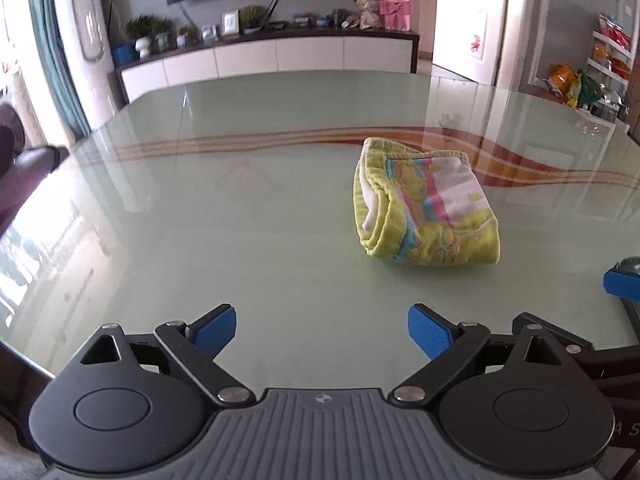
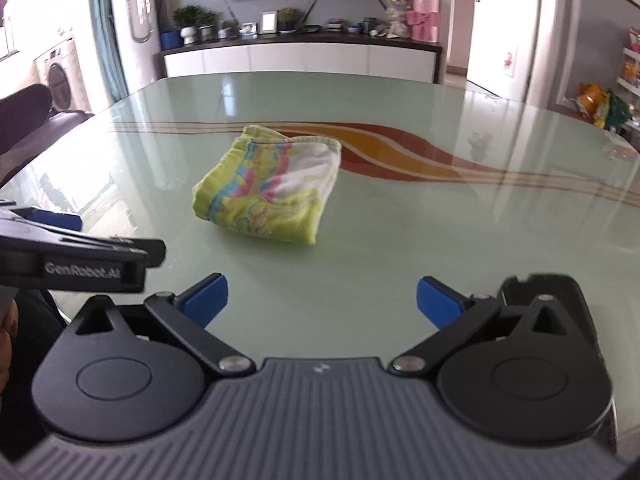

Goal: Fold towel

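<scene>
A small towel (image 1: 426,206), yellow-green with pink, blue and white stripes, lies folded into a thick bundle on the pale green glass table (image 1: 240,220). In the left wrist view it lies ahead and to the right; in the right wrist view the towel (image 2: 272,190) lies ahead and slightly left. My left gripper (image 1: 322,332) is open and empty, low over the table's near edge, well short of the towel. My right gripper (image 2: 322,300) is open and empty too, also short of the towel. Each gripper shows at the edge of the other's view.
The table (image 2: 440,240) has orange and brown curved stripes across its far half. Behind it stands a white sideboard (image 1: 272,58) with plants, frames and pink boxes under a wall television. A dark sofa (image 2: 28,116) is at the left and an open doorway at the right.
</scene>
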A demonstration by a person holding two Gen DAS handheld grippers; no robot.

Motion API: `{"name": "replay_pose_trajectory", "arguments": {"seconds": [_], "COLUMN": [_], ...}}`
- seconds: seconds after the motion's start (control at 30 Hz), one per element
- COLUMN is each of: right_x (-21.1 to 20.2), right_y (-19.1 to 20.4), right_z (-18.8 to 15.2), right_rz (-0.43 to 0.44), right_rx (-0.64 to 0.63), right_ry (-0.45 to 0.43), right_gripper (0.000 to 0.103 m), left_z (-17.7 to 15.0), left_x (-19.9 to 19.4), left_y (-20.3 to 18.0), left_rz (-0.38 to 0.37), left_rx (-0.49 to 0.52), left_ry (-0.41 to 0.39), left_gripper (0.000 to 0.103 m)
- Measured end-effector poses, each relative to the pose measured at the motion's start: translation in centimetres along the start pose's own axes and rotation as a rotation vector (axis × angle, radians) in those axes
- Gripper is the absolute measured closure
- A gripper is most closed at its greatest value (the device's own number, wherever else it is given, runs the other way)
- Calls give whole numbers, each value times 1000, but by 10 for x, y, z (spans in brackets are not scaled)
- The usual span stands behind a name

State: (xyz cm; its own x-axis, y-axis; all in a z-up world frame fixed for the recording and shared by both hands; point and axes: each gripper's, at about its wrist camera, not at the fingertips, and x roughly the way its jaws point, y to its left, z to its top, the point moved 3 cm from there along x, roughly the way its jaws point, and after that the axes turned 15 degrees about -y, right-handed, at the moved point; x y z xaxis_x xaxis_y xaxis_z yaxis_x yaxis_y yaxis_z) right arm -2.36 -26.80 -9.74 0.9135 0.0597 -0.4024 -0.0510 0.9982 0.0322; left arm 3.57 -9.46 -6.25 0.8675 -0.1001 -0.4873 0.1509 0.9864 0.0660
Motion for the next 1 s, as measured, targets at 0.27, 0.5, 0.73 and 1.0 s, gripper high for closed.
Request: {"name": "replay_pose_trajectory", "arguments": {"seconds": [0.27, 0.5, 0.73, 1.0], "right_x": [-4, -5, -1, 0], "right_y": [1, 2, -4, -4], "right_z": [-4, -2, 2, 1], "right_rz": [-14, -15, -10, -9], "right_rx": [-2, -9, -15, -28], "right_ry": [-9, -28, -26, -12], "right_gripper": [0, 0, 0, 0], "left_z": [-3, -4, -5, -6], "left_x": [-4, -5, -3, -1], "left_y": [0, -4, -2, 0], "left_rz": [17, 8, 10, 1], "left_rx": [1, 3, -11, -47], "left_ry": [-34, -47, -38, -18], "left_gripper": [5, 4, 3, 3]}}
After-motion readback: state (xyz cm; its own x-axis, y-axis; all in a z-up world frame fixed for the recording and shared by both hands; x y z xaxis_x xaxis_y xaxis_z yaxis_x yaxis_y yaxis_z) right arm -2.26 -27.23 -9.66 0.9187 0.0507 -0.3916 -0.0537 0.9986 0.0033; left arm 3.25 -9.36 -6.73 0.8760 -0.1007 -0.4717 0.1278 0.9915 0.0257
